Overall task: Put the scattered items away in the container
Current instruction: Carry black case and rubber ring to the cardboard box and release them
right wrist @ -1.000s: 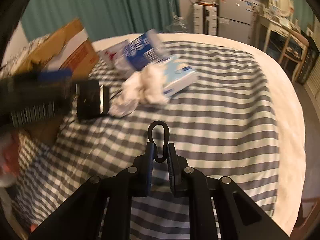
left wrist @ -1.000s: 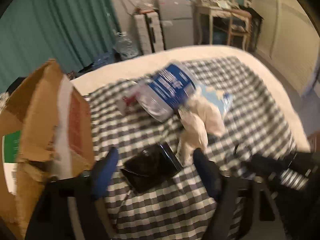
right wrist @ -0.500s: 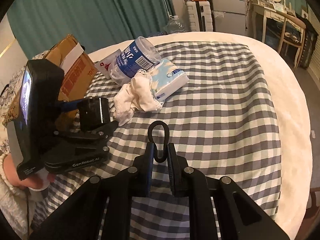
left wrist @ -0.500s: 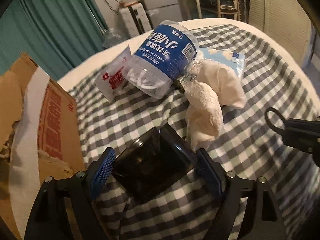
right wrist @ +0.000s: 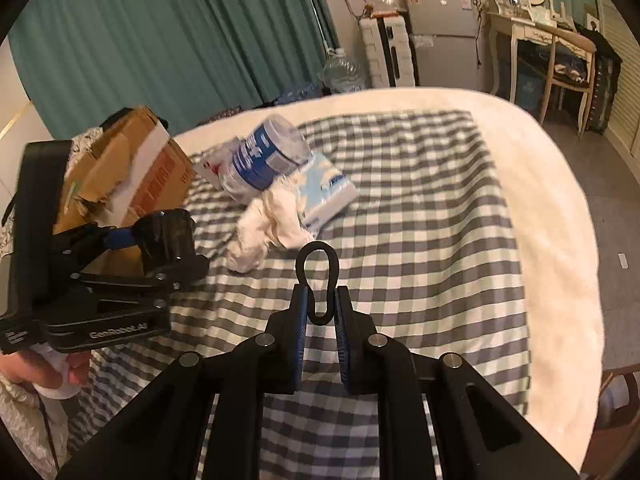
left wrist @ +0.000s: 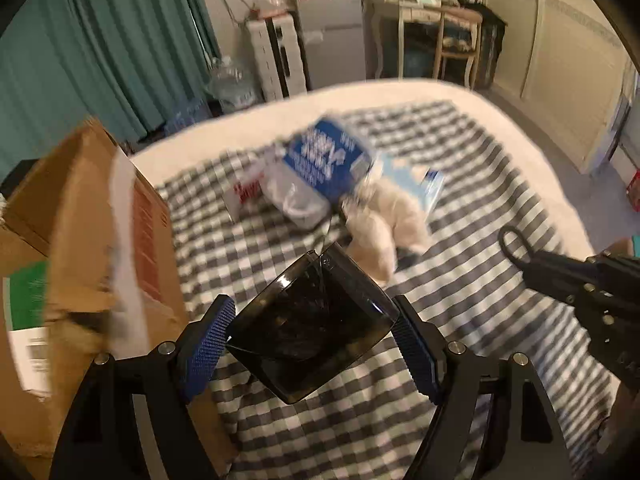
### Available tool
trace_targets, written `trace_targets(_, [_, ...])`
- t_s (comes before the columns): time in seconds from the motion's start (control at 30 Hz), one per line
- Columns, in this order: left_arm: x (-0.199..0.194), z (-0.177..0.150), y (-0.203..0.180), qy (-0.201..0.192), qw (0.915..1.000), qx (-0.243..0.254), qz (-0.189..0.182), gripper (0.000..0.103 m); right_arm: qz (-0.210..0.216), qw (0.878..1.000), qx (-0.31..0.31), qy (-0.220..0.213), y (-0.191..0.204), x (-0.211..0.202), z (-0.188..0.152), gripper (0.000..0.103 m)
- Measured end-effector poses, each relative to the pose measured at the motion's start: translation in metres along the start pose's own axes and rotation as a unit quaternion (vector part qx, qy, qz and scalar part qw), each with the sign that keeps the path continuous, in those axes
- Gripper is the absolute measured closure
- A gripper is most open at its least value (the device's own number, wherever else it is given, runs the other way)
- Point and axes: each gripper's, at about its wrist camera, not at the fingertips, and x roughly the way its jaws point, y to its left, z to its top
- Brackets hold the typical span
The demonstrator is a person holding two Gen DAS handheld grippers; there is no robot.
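My left gripper is shut on a black square box and holds it above the checked bedspread, next to the open cardboard box. From the right wrist view the left gripper and black box sit beside the cardboard box. My right gripper is shut on a black looped clip, seen also in the left wrist view. A clear bottle with a blue label, a white cloth and a light blue tissue pack lie in a heap.
A red and white packet lies beside the bottle. The bed's white edge curves round on the right. Green curtains, a water jug, a small fridge and a desk with a chair stand beyond the bed.
My left gripper has closed on the black box and lifted it off the bedspread, towards the cardboard box. The right gripper still holds the clip and has barely moved.
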Motion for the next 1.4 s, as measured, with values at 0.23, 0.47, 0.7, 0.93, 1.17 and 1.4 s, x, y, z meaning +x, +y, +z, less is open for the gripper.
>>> trace_targets(0.23, [-0.057,0.012,0.010,-0.055,0.9981,-0.021,-0.020,0.023,-0.006,0.999,-0.013,-0.036,0.019,-0.052,0.000,0.090])
trace_targets(0.47, [-0.121,0.017,0.040,-0.130,0.9888,-0.057,-0.045,0.022,0.010,0.995,-0.052,-0.082,0.072,-0.102,0.013,0.090])
trace_targets(0.7, [-0.140,0.005,0.114,-0.150,0.9790,-0.136,-0.020,0.022,0.018,0.988,-0.124,-0.095,0.154,-0.103,0.029,0.090])
trace_targets(0.93, [-0.140,-0.027,0.215,-0.151,0.9557,-0.252,0.010,0.022,0.057,0.984,-0.144,-0.086,0.221,-0.067,0.046,0.090])
trace_targets(1.17, [-0.118,-0.047,0.255,-0.142,0.9449,-0.294,0.025,0.022,0.092,0.981,-0.155,-0.065,0.265,-0.022,0.051,0.090])
trace_targets(1.4, [-0.107,-0.048,0.261,-0.126,0.9424,-0.308,0.032,0.004,0.056,0.984,-0.144,-0.087,0.275,-0.010,0.048,0.022])
